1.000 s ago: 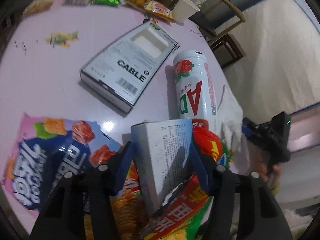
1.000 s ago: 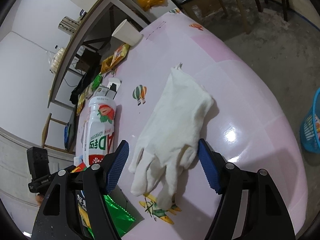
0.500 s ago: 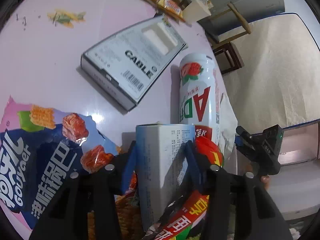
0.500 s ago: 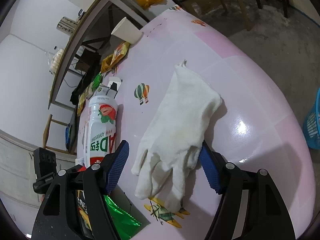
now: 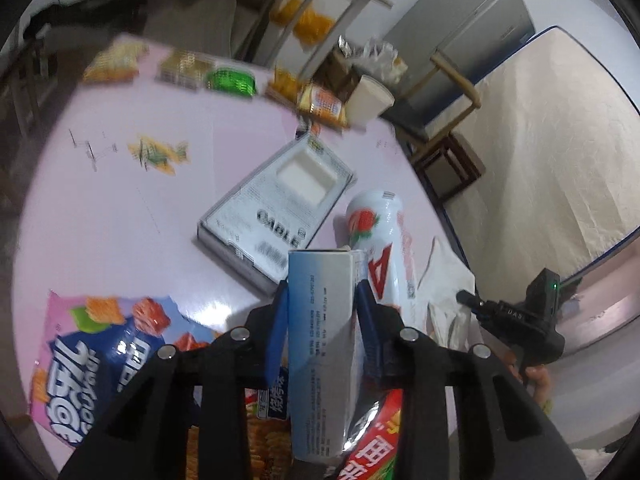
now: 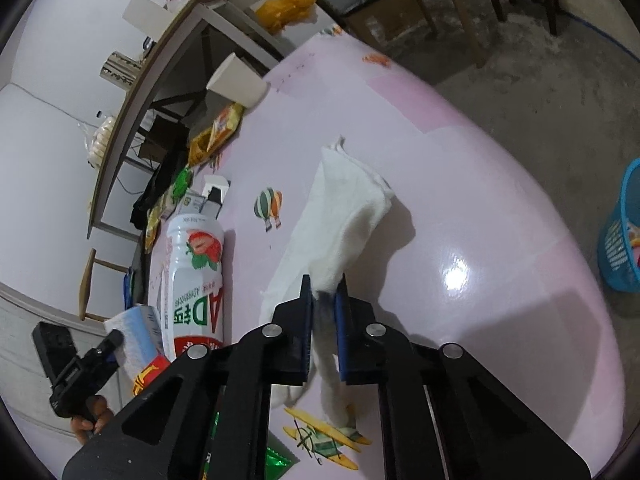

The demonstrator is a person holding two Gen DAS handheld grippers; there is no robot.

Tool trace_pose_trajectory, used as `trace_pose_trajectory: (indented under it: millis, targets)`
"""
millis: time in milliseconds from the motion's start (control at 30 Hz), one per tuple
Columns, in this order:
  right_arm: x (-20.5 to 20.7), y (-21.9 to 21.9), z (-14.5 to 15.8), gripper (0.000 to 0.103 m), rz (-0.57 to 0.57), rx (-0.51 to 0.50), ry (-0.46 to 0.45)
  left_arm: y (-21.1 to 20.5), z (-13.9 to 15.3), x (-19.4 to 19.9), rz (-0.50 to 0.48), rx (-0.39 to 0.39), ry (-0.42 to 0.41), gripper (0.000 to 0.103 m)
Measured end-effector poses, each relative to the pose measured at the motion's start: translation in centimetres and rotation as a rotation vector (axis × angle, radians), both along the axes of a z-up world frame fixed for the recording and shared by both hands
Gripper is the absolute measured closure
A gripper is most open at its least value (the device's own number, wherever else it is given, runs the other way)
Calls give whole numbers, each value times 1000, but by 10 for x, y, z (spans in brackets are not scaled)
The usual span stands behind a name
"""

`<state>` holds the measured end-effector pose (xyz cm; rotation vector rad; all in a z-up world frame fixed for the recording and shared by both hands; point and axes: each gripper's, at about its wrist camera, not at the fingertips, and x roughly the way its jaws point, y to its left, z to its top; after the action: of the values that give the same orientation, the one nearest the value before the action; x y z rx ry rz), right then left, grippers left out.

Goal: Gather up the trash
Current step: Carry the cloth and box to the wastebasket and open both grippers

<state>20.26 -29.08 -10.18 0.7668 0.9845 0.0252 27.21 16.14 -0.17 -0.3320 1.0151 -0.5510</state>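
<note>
Pinching a white glove [image 6: 344, 224] at its finger end, the right gripper [image 6: 323, 300] has its blue pads closing tight on the fabric, while the rest of the glove lies flat on the pink table [image 6: 460, 184] toward its far edge. Just beside it, the left gripper [image 5: 322, 312] clamps a tall white-and-blue carton [image 5: 320, 344], jaws closing with the pads pressed on both its sides. A strawberry drink bottle [image 6: 194, 276] lies on its side just beyond the carton, next to a grey box marked CABLE [image 5: 276, 208]. Snack bags crowd the near edge, a pink-and-blue one [image 5: 96, 356] plainest. A paper cup [image 6: 236, 82] lies tipped at the far edge; the wrappers near it are too blurred to name. Off the table's right side stands a blue basket [image 6: 618, 236] on the floor.
</note>
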Motion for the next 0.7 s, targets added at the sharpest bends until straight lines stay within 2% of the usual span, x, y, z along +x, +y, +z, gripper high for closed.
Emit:
trace_pose_trajectory:
  millis: [400, 600, 700]
  targets:
    - [-8, -10, 59, 98, -58, -108, -194, -1, 72, -27, 37, -5, -337, 73]
    - [-12, -15, 77, 98, -68, -105, -255, -16, 96, -47, 65, 56, -441, 73]
    - [-18, -19, 83, 98, -73, -91, -281, -26, 108, -56, 51, 16, -464, 73]
